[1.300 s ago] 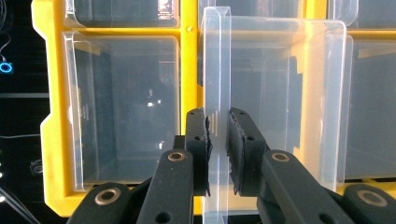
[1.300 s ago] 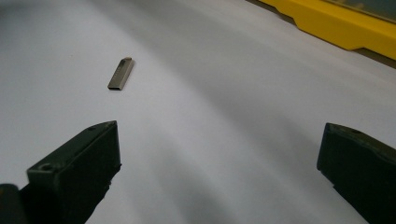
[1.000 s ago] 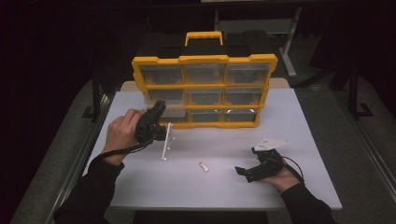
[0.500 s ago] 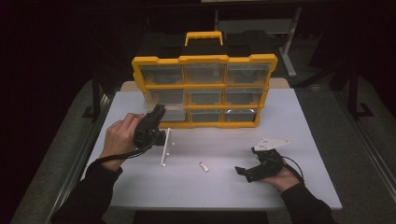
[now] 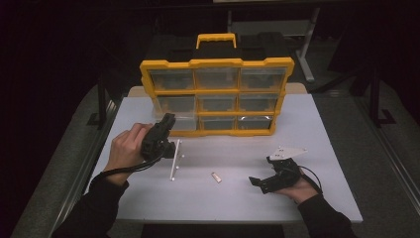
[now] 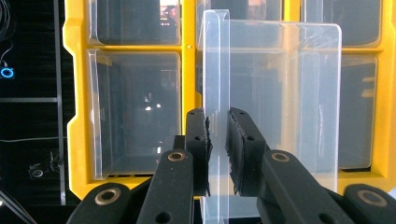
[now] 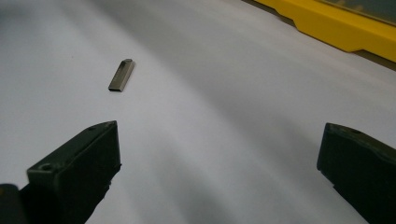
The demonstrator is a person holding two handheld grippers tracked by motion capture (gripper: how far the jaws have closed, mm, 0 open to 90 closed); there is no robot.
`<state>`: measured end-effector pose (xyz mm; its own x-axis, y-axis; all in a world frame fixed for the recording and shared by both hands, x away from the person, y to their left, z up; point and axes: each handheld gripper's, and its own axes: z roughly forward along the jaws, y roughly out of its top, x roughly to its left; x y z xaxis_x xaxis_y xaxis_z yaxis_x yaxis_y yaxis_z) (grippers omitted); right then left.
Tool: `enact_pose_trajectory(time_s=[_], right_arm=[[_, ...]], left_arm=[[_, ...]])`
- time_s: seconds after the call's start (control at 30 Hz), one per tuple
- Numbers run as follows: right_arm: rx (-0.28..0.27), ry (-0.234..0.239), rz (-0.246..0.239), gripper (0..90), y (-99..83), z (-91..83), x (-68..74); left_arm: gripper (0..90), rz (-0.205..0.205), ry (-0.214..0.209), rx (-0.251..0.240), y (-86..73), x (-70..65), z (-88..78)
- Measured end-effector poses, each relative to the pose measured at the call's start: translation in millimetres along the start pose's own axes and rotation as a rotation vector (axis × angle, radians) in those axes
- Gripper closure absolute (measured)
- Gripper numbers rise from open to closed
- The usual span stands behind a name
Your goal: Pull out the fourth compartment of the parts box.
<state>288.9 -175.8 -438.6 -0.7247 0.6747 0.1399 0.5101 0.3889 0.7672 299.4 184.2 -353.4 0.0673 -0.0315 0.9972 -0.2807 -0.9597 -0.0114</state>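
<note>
A yellow organizer [image 5: 216, 94] with clear drawers stands upright at the back of the white table [image 5: 317, 129]. My left gripper [image 5: 167, 124] is at its bottom-left slot. In the left gripper view, the gripper [image 6: 217, 140] is shut on the upright front lip of a clear drawer [image 6: 280, 93], which stands out from the yellow frame [image 6: 189, 60]. My right gripper [image 5: 258, 182] rests low on the table at the right, open and holding nothing [image 7: 219, 163]. A small metal USB stick [image 5: 216, 177] [image 7: 121, 74] lies on the table to its left, apart from the jaws.
The organizer's black and yellow carry handle [image 5: 216, 39] rises behind it. Its yellow base edge [image 7: 336, 32] shows beyond the right gripper. Cables trail from both grippers toward the person. Dark floor and metal frames surround the table.
My left hand and gripper have drawn back a little toward the near edge, still shut on the drawer. The right gripper and the USB stick have not moved.
</note>
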Motion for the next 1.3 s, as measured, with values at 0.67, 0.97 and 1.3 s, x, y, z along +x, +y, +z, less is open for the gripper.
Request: enact_pose_trajectory(time_s=[0.67, 0.97, 1.3], right_arm=[[0.0, 0.001, 0.001, 0.0, 0.1, -0.2, 0.2], [0.001, 0.001, 0.001, 0.0, 0.3, -0.3, 0.0], [-0.003, 0.002, 0.003, 0.0, 1.5, 0.7, -0.2]], left_arm=[[79.0, 0.005, -0.002, -0.014, 0.7, -1.8, -12.6], [78.5, 0.003, -0.004, -0.023, -0.6, -5.1, -15.2], [74.2, -0.014, -0.002, -0.026, -2.8, -6.2, -15.6]])
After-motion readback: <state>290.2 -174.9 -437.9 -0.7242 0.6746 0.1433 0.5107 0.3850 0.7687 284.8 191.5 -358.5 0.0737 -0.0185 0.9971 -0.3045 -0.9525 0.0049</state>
